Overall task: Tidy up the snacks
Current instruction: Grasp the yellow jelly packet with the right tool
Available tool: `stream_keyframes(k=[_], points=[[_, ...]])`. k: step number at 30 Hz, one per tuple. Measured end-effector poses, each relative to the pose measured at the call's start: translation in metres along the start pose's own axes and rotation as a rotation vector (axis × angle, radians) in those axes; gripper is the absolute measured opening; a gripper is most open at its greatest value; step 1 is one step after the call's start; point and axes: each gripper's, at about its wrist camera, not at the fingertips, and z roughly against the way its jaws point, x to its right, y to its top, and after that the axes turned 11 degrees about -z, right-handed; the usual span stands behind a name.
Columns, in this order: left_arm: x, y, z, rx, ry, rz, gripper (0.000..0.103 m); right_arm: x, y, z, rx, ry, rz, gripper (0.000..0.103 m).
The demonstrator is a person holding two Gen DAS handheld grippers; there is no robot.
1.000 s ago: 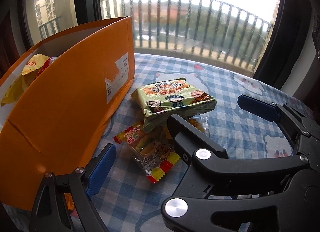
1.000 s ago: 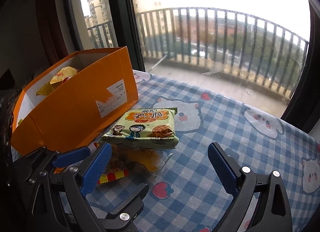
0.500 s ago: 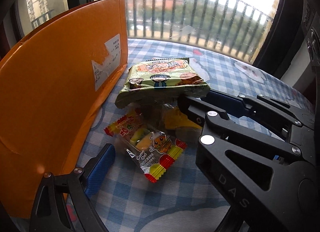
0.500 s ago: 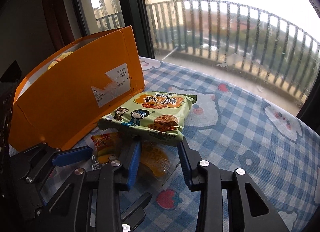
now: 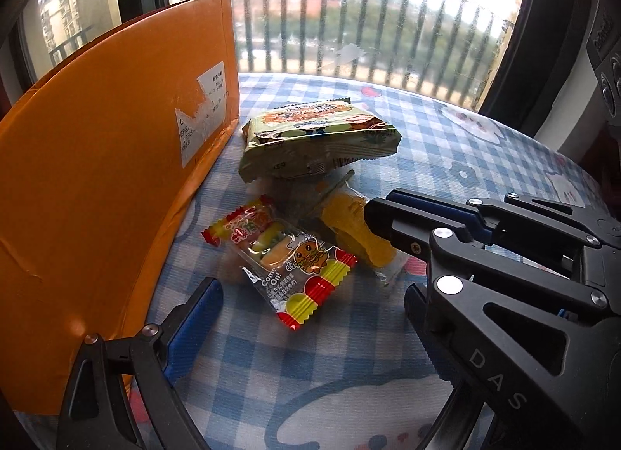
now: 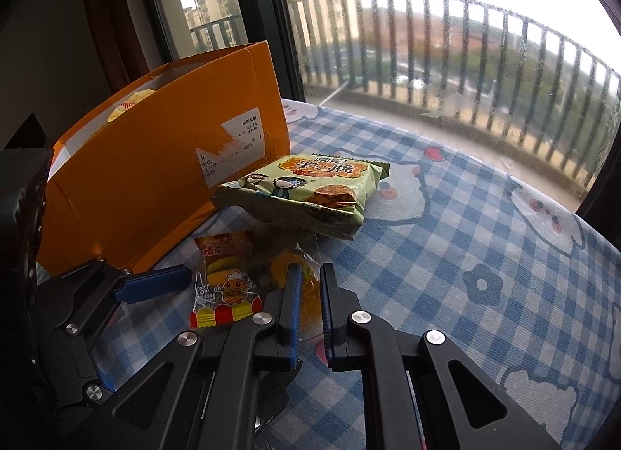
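1. Behind the desk (image 6: pixel 485 240), with its blue checked cloth, a wide window looks out on a railed balcony, so your snacks are lit from behind.
2. Your orange box (image 6: pixel 155 186) stands open at the left, and a yellow packet (image 6: pixel 130 106) already peeks from it. It reads as the place the snacks are meant to go.
3. Three snacks lie beside the box: the green packet (image 6: pixel 306 190) furthest from you, propped on the others; the clear burger-print candy packet (image 5: pixel 287 256) flat on the cloth; and the yellow snack in a clear wrapper (image 5: pixel 353 232) between them, partly under the green one.
4. Your right hand-held gripper (image 6: pixel 309 302) has just been closing with the yellow snack between its pads, and it now pinches that wrapper. Its jaws stand nearly together because the wrapper is thin at that end.
5. Taking the near end looks sensible: it is the free end, so the snack can slide out from under the green packet.
6. Your left hand-held gripper (image 5: pixel 310 294) has its jaws wide apart and holds nothing. It hovers over the candy packet, just beside the box wall.
7. Expect the green packet to tip as its prop leaves.
8. Lift slowly, since a slick wrapper may slip from a narrow pinch.
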Motion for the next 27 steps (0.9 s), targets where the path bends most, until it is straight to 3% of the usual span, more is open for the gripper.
stream_keyframes(k=[11,14,15,16,18,21,23,24,25,27], points=[[0.002,-0.012,0.011,0.006,-0.057,-0.052,0.095,-0.001,-0.029,0.028,-0.019,-0.058,-0.074,0.013],[0.003,-0.015,0.013,0.012,-0.058,-0.058,0.095,-0.001,-0.033,0.029,-0.022,-0.092,-0.101,0.039],[0.003,-0.015,0.013,0.014,-0.055,-0.058,0.095,-0.001,-0.033,0.027,-0.023,-0.102,-0.112,0.067],[0.003,-0.015,0.012,0.015,-0.052,-0.056,0.095,-0.002,-0.033,0.026,-0.016,-0.100,-0.127,0.082],[0.002,-0.014,0.011,0.022,-0.045,-0.044,0.095,-0.003,-0.031,0.021,-0.020,-0.087,-0.136,0.083],[0.003,-0.012,0.009,0.022,-0.023,-0.042,0.096,-0.007,-0.025,0.007,-0.021,-0.145,-0.118,0.078],[0.004,-0.008,0.006,0.017,-0.008,-0.043,0.096,-0.005,-0.024,0.005,-0.009,-0.161,-0.111,0.059],[0.004,-0.006,0.005,0.015,-0.003,-0.040,0.096,-0.004,-0.023,0.006,-0.016,-0.150,-0.109,0.040],[0.004,-0.005,0.003,0.013,0.006,-0.039,0.096,-0.003,-0.022,0.006,-0.018,-0.148,-0.112,0.033],[0.006,-0.002,0.000,0.010,0.021,-0.046,0.096,0.001,-0.022,0.009,-0.016,-0.137,-0.133,0.031]])
